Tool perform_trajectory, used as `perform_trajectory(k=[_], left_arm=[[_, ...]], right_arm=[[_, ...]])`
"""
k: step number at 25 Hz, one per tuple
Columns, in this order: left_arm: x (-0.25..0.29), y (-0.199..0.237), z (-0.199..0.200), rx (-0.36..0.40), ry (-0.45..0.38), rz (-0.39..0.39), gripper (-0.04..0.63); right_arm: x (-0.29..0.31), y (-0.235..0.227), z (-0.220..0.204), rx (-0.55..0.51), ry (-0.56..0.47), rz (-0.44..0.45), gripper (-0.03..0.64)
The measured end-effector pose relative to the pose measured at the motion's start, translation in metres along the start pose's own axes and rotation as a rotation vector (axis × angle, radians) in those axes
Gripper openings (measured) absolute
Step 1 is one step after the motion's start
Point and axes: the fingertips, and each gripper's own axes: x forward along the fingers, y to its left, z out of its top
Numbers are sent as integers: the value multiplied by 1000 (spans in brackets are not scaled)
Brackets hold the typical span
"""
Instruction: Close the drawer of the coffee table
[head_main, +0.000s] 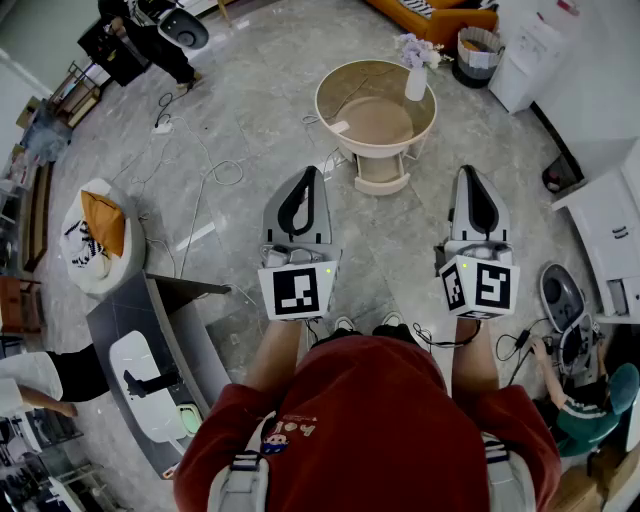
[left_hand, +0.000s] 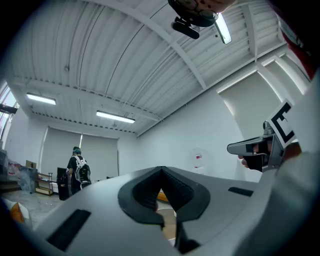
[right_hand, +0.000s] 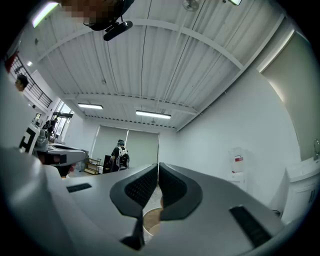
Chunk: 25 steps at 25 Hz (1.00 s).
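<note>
The round cream coffee table (head_main: 330, 118) stands on the stone floor ahead of me, with a white vase of flowers (head_main: 416, 78) on its right rim. Its drawer (head_main: 383, 180) sticks out from under the near side, towards me. My left gripper (head_main: 311, 172) is held in the air short of the table and left of the drawer, jaws shut and empty. My right gripper (head_main: 469, 172) hovers to the drawer's right, also shut with nothing in it. In the left gripper view (left_hand: 161, 169) and the right gripper view (right_hand: 158, 165) the jaw tips meet, pointing about level into the room.
Cables (head_main: 205, 160) trail over the floor left of the table. A round seat with an orange cushion (head_main: 102, 225) and a grey counter (head_main: 140, 340) stand at left. A person (head_main: 140, 40) stands far back left; another sits at lower right (head_main: 575, 400). White cabinets (head_main: 610, 225) line the right.
</note>
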Motion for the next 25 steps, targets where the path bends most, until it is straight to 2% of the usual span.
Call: perform_trajectory(k=[7,19,25], left_arm=[[-3,4,-1,-1,-4,-10,8],[-23,34,-16,-29,-6,-45,9],[-23,43,-28,-38,7,-59,9]], right_arm=[[-1,7,1,7,2,-4,25],[-10,55,0,-42,-17,-12,25],[-7,67,-12,-54,17,-12,25]])
